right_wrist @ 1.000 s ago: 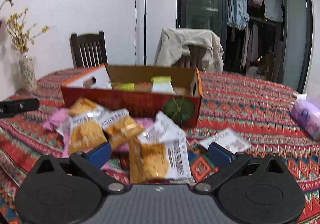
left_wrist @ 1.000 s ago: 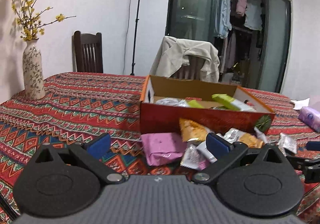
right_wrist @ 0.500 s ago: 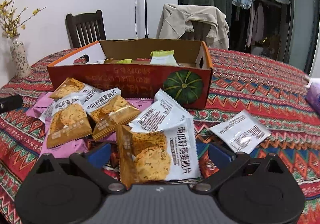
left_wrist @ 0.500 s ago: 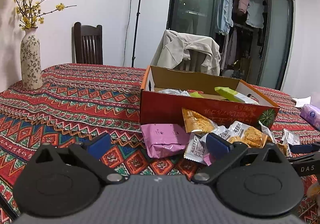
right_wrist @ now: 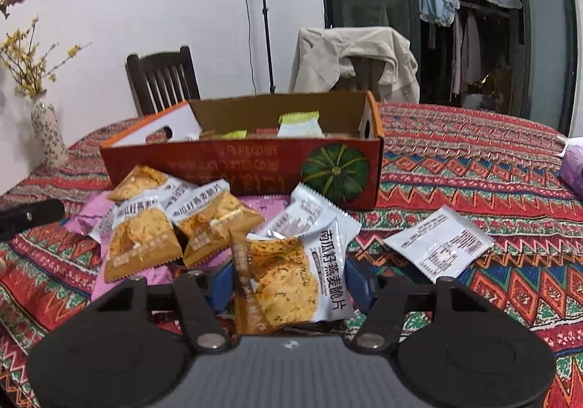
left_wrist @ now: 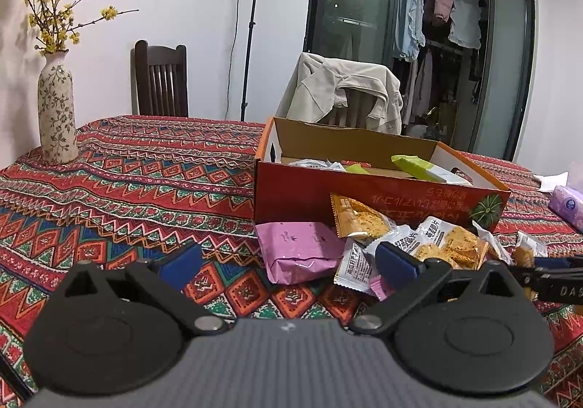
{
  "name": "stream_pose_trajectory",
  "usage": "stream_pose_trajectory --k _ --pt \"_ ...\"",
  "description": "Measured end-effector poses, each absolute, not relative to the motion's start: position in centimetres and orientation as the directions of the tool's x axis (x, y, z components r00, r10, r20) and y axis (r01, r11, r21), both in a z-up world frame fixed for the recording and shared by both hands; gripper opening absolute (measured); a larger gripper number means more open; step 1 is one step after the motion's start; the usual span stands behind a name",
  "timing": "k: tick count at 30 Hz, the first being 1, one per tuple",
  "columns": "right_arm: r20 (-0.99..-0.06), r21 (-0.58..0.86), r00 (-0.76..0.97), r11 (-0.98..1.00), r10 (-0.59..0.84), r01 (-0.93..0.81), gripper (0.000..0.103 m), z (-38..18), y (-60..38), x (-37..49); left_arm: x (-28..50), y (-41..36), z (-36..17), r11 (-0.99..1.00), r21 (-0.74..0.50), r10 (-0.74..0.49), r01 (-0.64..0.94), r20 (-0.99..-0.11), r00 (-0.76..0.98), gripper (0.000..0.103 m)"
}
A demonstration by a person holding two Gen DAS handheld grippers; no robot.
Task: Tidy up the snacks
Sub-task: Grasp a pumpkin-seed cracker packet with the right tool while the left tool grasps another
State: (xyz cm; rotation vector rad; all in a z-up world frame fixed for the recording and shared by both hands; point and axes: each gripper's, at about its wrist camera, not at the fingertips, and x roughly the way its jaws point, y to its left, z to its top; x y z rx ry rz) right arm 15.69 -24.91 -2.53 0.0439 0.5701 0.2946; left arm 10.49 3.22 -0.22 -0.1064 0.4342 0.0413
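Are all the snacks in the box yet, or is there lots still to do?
Not yet. A few packets, like the green-topped packet, already sit in the red cardboard box. The right gripper is closing on an orange-and-white oat crisp packet. The pink pouch and several crisp packets remain on the patterned tablecloth.

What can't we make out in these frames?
- Box floor: both views, hidden by its front wall.
- Pink packs: right view, mostly buried under cracker packs.
- Right gripper pads, closing on a cracker pack: contact hidden by the pack.
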Motion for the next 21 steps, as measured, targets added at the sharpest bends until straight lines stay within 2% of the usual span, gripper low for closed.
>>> stream_pose_trajectory --k 13,21 --pt "-0.449 0.173 0.853 0.962 0.267 -0.210 0.061 -1.8 -26.3 15.2 11.5 -1.1 1.8 0.998 -0.053 -0.005 -0.021 -0.450 0.893 0.103" --pt "-0.446 0.172 0.863 0.969 0.238 -0.179 0.061 -1.9 -26.6 15.3 14.3 -5.6 1.7 0.998 -0.041 0.015 -0.042 -0.521 0.853 0.103"
